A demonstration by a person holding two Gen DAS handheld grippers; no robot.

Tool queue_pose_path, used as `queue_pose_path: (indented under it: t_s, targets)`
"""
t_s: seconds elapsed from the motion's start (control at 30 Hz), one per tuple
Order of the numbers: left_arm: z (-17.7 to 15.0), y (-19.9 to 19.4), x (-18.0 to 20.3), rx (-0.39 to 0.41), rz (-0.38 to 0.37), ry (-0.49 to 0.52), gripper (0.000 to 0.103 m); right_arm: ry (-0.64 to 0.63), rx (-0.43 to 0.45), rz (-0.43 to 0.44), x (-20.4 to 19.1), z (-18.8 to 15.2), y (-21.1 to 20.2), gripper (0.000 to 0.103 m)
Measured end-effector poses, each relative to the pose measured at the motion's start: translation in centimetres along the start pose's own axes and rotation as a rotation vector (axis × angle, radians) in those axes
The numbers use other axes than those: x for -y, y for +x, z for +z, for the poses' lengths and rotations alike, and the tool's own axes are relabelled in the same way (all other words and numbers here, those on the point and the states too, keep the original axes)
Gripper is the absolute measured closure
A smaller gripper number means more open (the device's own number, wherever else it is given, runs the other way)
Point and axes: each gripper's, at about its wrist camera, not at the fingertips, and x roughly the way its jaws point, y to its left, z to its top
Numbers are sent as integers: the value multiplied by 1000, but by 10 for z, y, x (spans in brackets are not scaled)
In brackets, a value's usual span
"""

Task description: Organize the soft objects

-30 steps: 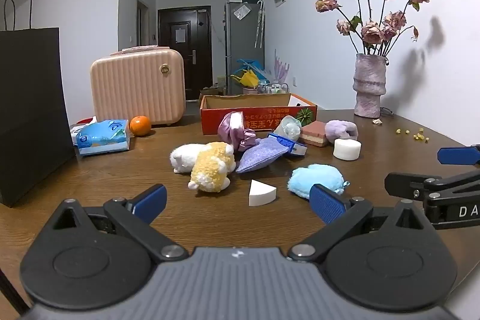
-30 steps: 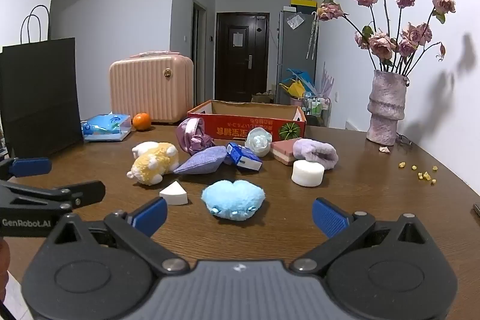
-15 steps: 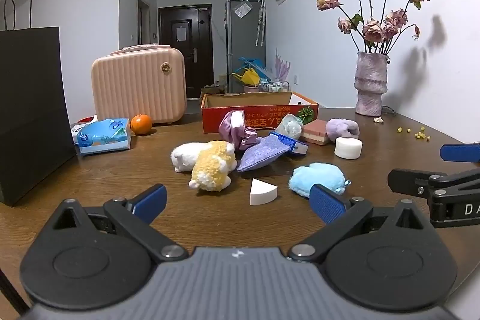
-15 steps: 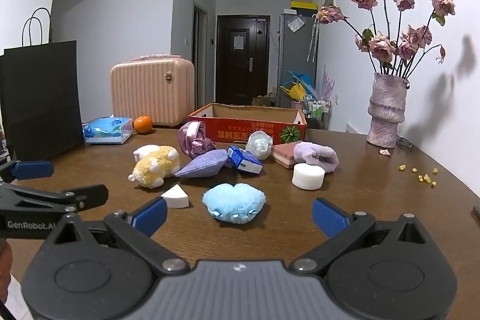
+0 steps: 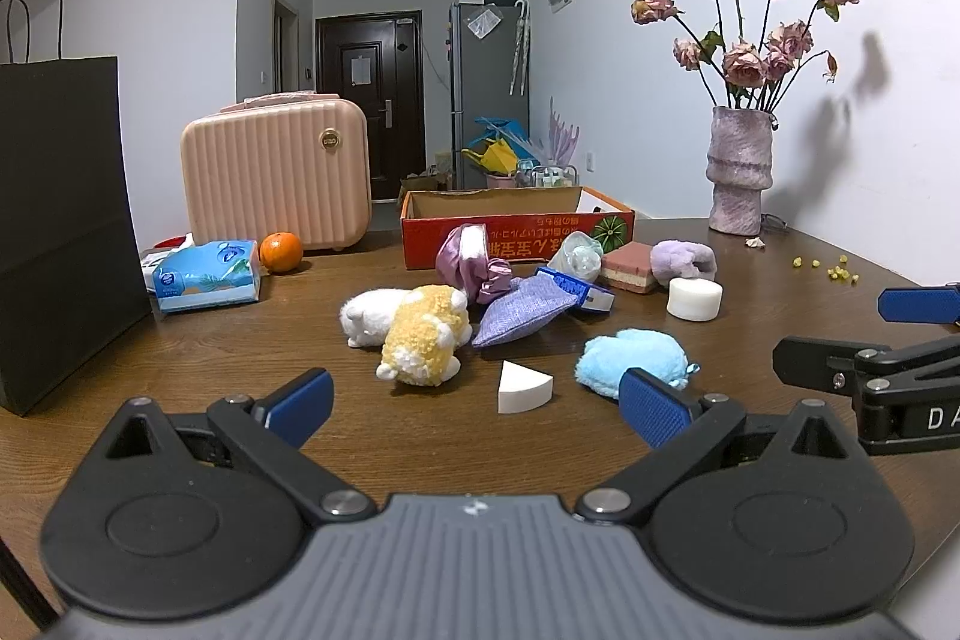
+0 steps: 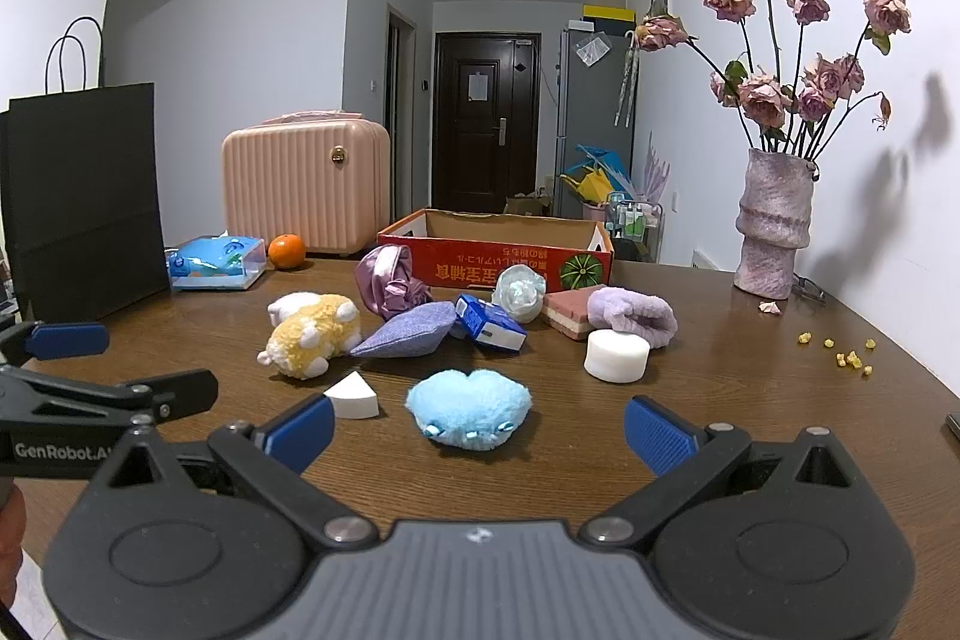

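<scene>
Brown wooden table (image 5: 180,400) fills the left wrist view, white walls and a dark door behind. We hold the left gripper (image 5: 474,403) low over the near edge, blue pads spread wide, nothing between them. Soft things cluster at 12 o'clock: yellow plush (image 5: 426,334) against a white plush (image 5: 366,313), a white wedge sponge (image 5: 522,388) just ahead of the pads, blue fluffy toy (image 5: 633,355) at 1 o'clock. Red cardboard box (image 5: 516,226) stands behind them. Right gripper (image 5: 840,334) enters at 3 o'clock, jaws apart.

Right wrist view: same table (image 6: 780,400). Our right gripper (image 6: 477,427) is released too, empty, with the blue fluffy toy (image 6: 468,409) lying just beyond its pads at 12 o'clock. Wedge sponge (image 6: 353,397) sits at 11, a white round sponge (image 6: 617,355) at 1, purple pouch (image 6: 408,331) farther back. Box (image 6: 492,250) lies beyond; a vase of dried roses (image 6: 774,220) at 2 o'clock. Left gripper (image 6: 156,367) shows at 9 o'clock.
</scene>
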Motion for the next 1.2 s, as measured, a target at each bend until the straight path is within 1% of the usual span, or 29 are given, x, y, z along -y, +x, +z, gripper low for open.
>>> queue_pose_path:
  t_s: [1.2]
  targets:
    - [0, -1, 0, 3, 0, -2, 0, 0, -2, -1, -1, 1, 0, 0]
